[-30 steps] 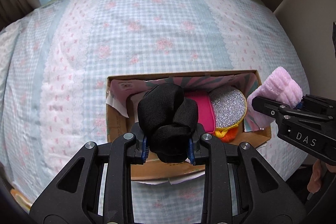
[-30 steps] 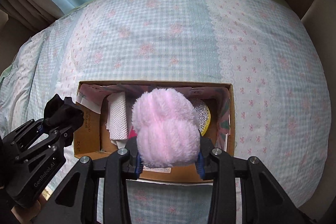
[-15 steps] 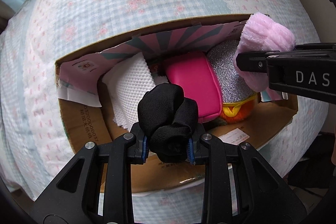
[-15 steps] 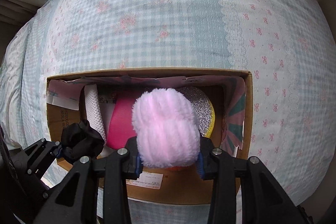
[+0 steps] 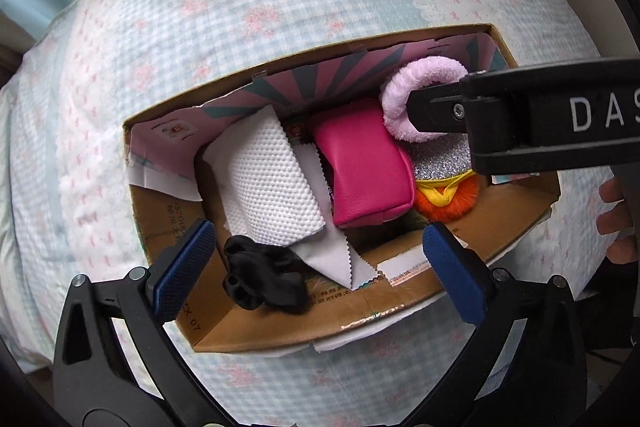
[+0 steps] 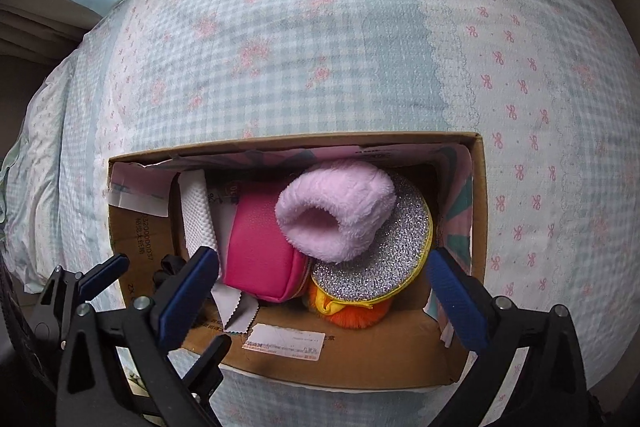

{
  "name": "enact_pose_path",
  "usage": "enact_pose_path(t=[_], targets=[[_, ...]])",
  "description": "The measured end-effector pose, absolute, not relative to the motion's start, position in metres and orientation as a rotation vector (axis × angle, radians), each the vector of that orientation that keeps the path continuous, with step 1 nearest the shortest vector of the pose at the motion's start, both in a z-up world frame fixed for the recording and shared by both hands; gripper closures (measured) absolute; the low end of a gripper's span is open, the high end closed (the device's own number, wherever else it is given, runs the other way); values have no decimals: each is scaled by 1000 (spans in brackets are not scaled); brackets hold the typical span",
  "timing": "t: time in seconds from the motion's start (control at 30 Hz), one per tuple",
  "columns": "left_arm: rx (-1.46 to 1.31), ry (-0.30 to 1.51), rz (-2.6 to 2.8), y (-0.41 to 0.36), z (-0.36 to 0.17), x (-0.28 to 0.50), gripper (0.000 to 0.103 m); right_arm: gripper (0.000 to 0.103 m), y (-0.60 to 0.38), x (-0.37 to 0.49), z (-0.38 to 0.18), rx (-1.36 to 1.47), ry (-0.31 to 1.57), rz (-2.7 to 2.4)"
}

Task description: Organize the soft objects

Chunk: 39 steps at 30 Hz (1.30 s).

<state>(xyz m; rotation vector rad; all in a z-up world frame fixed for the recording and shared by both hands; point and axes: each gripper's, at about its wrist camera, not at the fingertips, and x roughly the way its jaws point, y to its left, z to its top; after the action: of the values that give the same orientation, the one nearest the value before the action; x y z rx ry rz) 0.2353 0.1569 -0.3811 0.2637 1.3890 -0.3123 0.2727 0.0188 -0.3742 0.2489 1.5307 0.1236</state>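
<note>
A cardboard box (image 5: 404, 293) (image 6: 360, 359) sits on the bed. My left gripper (image 5: 320, 267) is open just above its near left part; a black scrunchie (image 5: 262, 281) lies loose inside, between the fingers. My right gripper (image 6: 324, 291) is open over the box's right half. A fluffy pink scrunchie (image 6: 334, 211) (image 5: 416, 99) lies free on a silver glitter pouch (image 6: 380, 259). The right gripper's finger crosses the left wrist view (image 5: 520, 123).
The box also holds a magenta pouch (image 5: 362, 169) (image 6: 262, 251), white textured cloth (image 5: 266, 185), a grey zigzag-edged cloth (image 5: 340, 261) and an orange fluffy item (image 6: 352, 311). A checked floral bedspread (image 6: 320, 27) surrounds the box. A hand (image 5: 618, 219) shows at right.
Both grippers moved down over the box and opened. The black scrunchie dropped into the near left part; the pink one dropped onto the glitter pouch.
</note>
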Motion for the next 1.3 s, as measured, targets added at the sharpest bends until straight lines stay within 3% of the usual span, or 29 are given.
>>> enact_pose_path(t=[0.43,0.8,0.97,1.3], targets=[[203,1262,-301,167,-290,204,0,0,8,227,-284,232,1385,74],[54,928,-282,184,-94,159,0,0,-28,145,-94,102,1036,-30],[25,748,-234,179,-21,125,0,0,-49,109,-33,83,874,-36],[-34,610,-141,142,25,60,0,0,-88,58,14,70,709,-1]])
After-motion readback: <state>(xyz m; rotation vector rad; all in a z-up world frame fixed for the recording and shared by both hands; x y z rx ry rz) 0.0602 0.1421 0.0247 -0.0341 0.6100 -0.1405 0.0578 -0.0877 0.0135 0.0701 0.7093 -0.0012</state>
